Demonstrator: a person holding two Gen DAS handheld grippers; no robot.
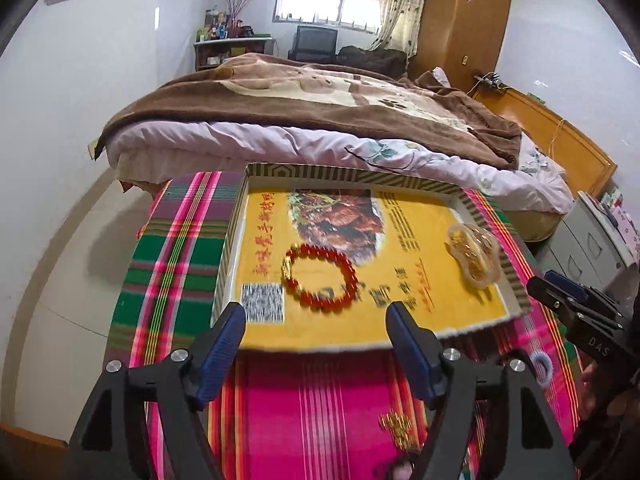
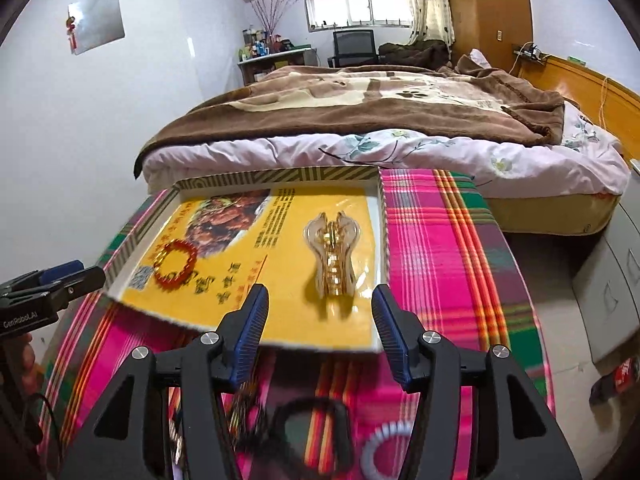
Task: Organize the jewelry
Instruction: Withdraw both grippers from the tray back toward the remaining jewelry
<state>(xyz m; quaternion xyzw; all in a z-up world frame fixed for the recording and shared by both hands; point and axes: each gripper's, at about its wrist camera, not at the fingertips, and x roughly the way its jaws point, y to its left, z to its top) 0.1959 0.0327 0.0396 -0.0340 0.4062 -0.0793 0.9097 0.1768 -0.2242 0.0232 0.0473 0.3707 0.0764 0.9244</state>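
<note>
A shallow cardboard box (image 1: 232, 220) with a yellow printed bottom lies on a plaid cloth. In it are a red bead bracelet (image 1: 320, 276) and a clear gold hair claw (image 1: 474, 254). My left gripper (image 1: 316, 332) is open and empty, just before the box's near edge, below the bracelet. In the right wrist view the box (image 2: 280, 174) holds the bracelet (image 2: 176, 266) and the claw (image 2: 332, 258). My right gripper (image 2: 320, 320) is open and empty, just short of the claw. A gold chain (image 1: 396, 428), a black ring (image 2: 308, 420) and a white coil tie (image 2: 384, 446) lie on the cloth near me.
The plaid cloth (image 2: 440, 240) covers a small table. A bed with a brown blanket (image 1: 300, 96) stands right behind it. Grey drawers (image 2: 612, 280) are on the right. The other gripper shows at the right edge of the left wrist view (image 1: 576, 308).
</note>
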